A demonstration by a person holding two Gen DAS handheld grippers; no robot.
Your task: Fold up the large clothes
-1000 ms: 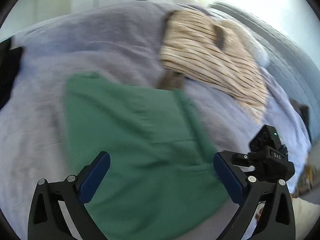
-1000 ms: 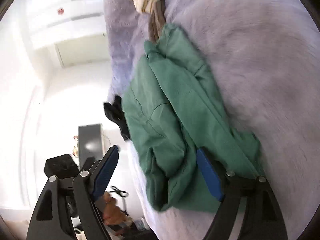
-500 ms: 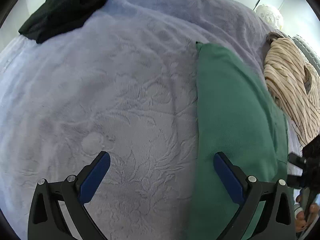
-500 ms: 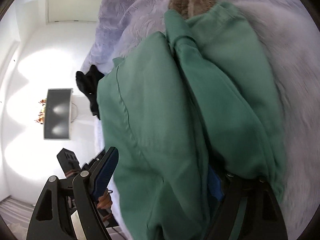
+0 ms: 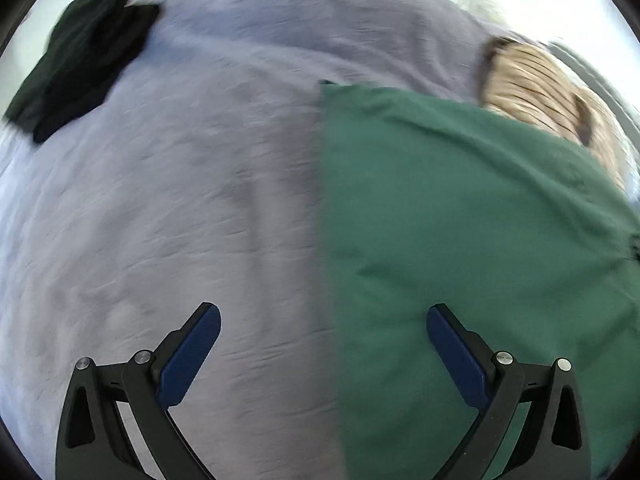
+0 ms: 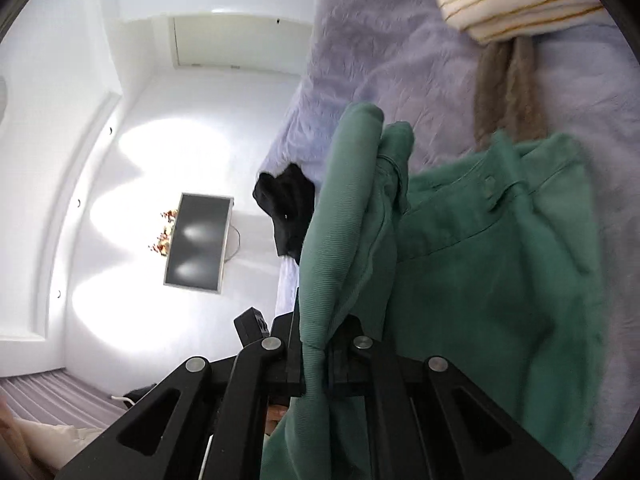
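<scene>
The large green cotton garment (image 5: 460, 220) lies on the pale lilac plush bedspread (image 5: 180, 208), and in the left wrist view we see its straight left edge running from about twelve o'clock down to six o'clock, so its long axis lies along the line our left fingers point. That edge falls between the two blue pads: the right-hand pad (image 5: 456, 360) hangs over green cloth, the other over bare bedspread. Our left gripper (image 5: 324, 356) has its fingers wide apart with nothing clamped, so we judge that a short shift toward three o'clock would put the edge squarely in its mouth.

In the right wrist view our right gripper (image 6: 316, 364) has its fingers pressed together on a bunched fold of the same green cloth (image 6: 480, 272), which rises from the pinch toward twelve o'clock and drapes off toward three o'clock. We judge that this hand already has its corner and the left is the one that must find a hold.

Further out, a cream striped knit top (image 5: 540, 96) lies at two o'clock, touching the green cloth's far edge, and a black crumpled garment (image 5: 80, 68) sits well apart at ten o'clock.
</scene>
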